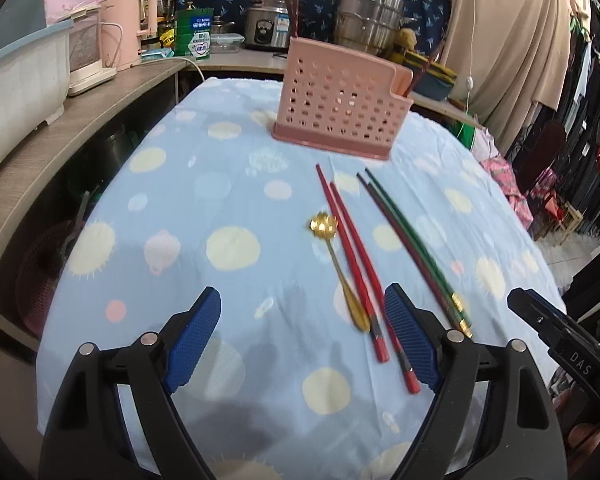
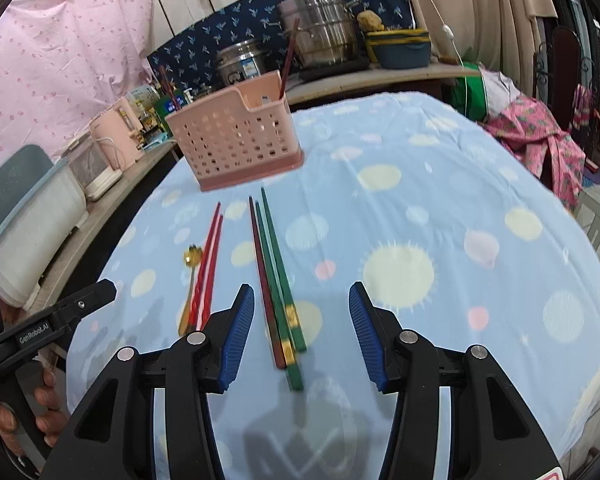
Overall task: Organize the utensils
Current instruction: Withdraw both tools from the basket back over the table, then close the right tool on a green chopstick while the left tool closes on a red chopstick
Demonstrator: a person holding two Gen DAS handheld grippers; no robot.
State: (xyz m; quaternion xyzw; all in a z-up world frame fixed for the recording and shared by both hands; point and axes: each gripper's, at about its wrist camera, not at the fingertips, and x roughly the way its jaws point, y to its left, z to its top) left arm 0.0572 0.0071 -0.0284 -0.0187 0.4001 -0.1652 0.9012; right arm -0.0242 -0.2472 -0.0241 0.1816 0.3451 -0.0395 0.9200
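A pink perforated utensil holder (image 1: 342,100) (image 2: 236,140) stands at the far end of the blue dotted tablecloth (image 1: 180,208), with dark red chopsticks (image 2: 286,64) upright in it. In front of it lie a gold spoon (image 1: 332,256) (image 2: 192,276), two red chopsticks (image 1: 356,260) (image 2: 208,264), and a green and dark red set of chopsticks (image 1: 416,248) (image 2: 278,280). My left gripper (image 1: 302,320) is open above the cloth, its right finger over the red chopsticks' near ends. My right gripper (image 2: 302,320) is open, with the green set's near ends lying between its fingers, untouched.
A wooden shelf on the left carries a blue-grey tub (image 1: 16,80), a white appliance and a pink kettle (image 1: 128,28). A rice cooker (image 1: 266,20) and a steel steamer pot (image 1: 366,16) stand behind the holder. Clothes hang at the right. A hand (image 2: 4,420) holds the left gripper.
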